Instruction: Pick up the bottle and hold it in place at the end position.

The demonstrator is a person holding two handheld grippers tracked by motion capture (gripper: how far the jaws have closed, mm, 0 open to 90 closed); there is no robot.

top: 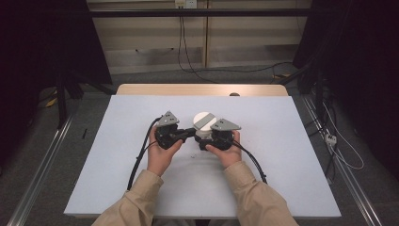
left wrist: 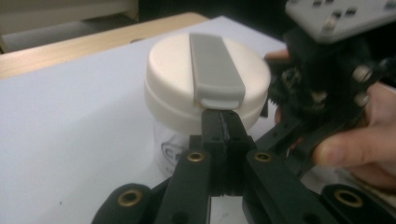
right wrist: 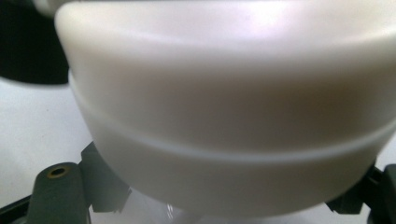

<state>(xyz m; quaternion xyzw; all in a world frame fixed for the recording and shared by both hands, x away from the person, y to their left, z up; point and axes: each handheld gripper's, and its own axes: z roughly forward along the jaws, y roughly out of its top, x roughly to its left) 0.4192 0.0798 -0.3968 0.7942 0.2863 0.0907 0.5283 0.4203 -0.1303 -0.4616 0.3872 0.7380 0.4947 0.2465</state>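
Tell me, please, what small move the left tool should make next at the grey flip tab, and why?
Probably lift the left tool a little to pry up the grey flip tab: its shut tips sit just under the tab's free end, while the right tool grips the clear jar under its round white plastic lid, bracing it.

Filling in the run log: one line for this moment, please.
left gripper: shut, tips under grey flap | right gripper: shut on jar | white lid: on
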